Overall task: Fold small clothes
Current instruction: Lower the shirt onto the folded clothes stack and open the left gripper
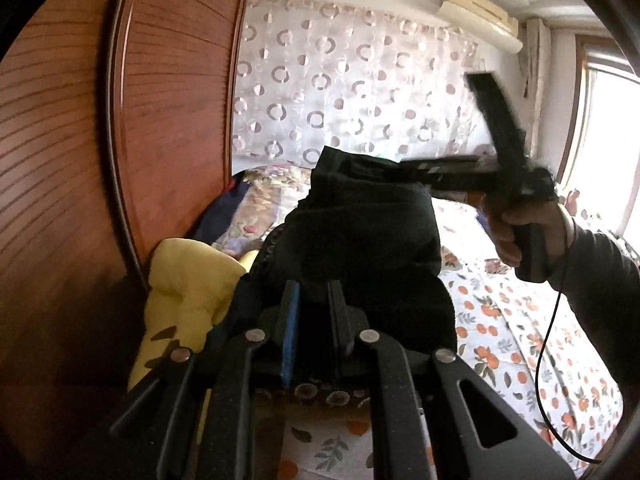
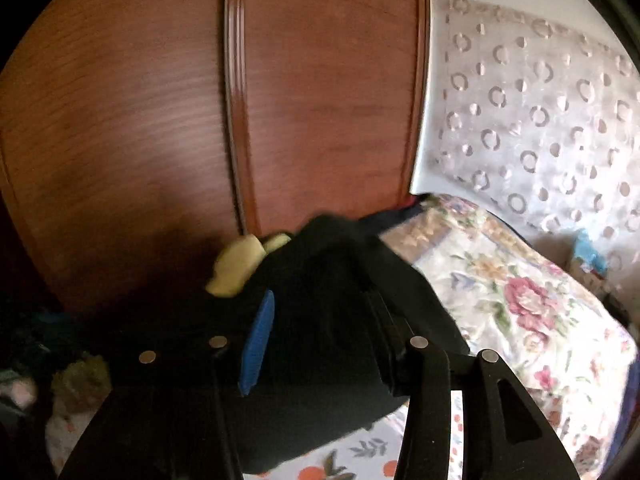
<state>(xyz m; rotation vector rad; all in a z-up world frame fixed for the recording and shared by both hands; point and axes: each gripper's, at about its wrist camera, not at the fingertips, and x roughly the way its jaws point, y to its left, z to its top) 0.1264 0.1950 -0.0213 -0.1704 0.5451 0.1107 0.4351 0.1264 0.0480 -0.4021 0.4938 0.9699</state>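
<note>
Black garment (image 1: pixel 360 240) hangs bunched over the bed (image 1: pixel 520 320), left gripper (image 1: pixel 314 312) pinching it, right gripper (image 2: pixel 320 332) jaws spread around it; folding unfinished.

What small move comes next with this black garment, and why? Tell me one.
Probably lower the black garment onto the orange-print sheet: the left claw pinches it bunched above that sheet, and the right claw stands open around the cloth.
</note>
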